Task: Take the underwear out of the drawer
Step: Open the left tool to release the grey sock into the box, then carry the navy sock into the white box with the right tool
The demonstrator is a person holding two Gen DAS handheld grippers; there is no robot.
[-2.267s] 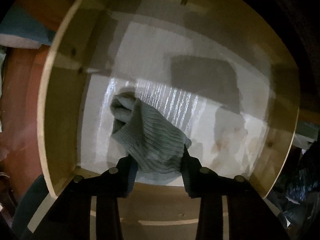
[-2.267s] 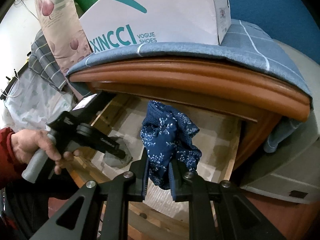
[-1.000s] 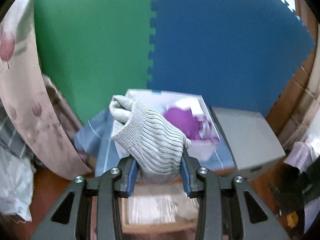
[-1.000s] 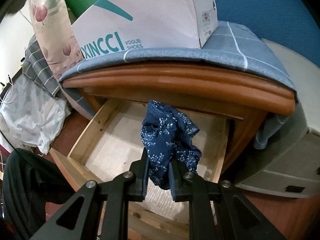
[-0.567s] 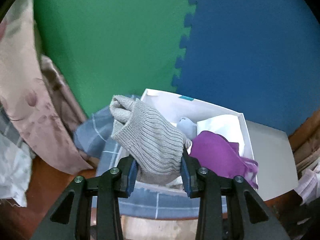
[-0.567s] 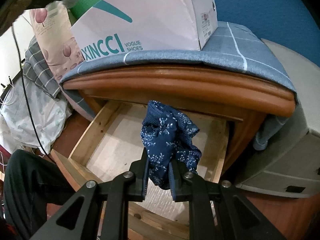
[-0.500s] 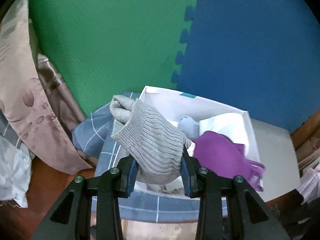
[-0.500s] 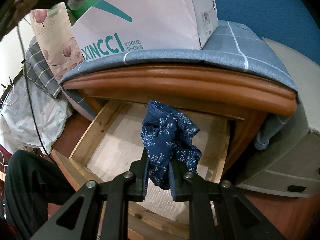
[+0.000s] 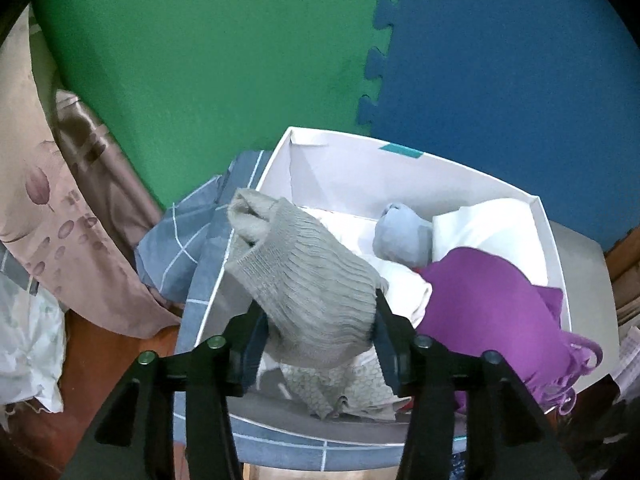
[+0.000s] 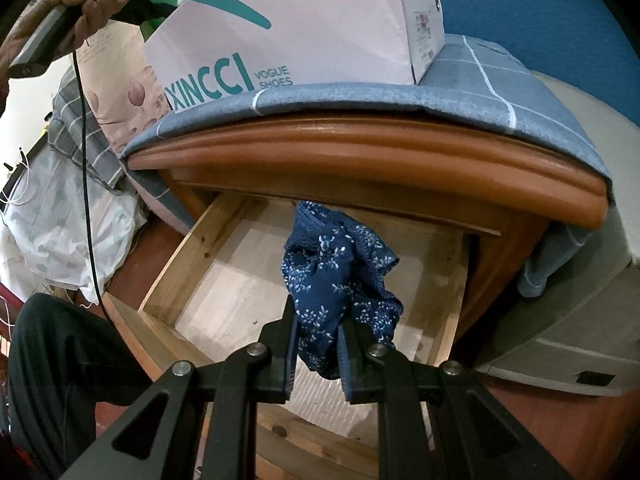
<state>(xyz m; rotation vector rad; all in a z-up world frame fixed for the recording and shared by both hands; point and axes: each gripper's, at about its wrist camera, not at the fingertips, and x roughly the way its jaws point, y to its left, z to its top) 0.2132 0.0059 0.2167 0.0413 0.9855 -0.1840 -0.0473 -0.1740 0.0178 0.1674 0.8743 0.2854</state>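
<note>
Wall: green foam mat [image 9: 192, 60] joined by puzzle teeth to blue foam mat [image 9: 512, 72].
Cabinet: reddish-brown wooden nightstand [image 10: 360, 148], rounded top edge, draped with a blue-grey checked cloth [image 10: 480, 80].
Drawer: pale wooden drawer [image 10: 192, 248] pulled out below the nightstand top; light board bottom showing.
Box: white cardboard shoe box [image 9: 400, 168] with teal lettering, standing on the checked cloth; holds a purple garment [image 9: 488, 300], a folded white cloth [image 9: 488, 228], a pale blue rolled garment [image 9: 400, 240] and a patterned grey cloth [image 9: 352, 392].
Left gripper [image 9: 320, 340]: over the near end of the shoe box; jaws have just been opening, grey ribbed knit underwear [image 9: 308, 280] between them, its sides touching both pads.
Right gripper [image 10: 316, 348]: above the open drawer; jaws clamped on navy floral underwear [image 10: 336, 280], which hangs clear of the drawer bottom.
Surroundings: pink floral pillow [image 9: 52, 208] left of the nightstand; white patterned bedding [image 10: 52, 220] beside it; grey plastic case [image 10: 560, 320] on the right.
Person: dark trouser leg [image 10: 60, 360] by the drawer front; a hand [image 10: 52, 20] on the left gripper's handle.
</note>
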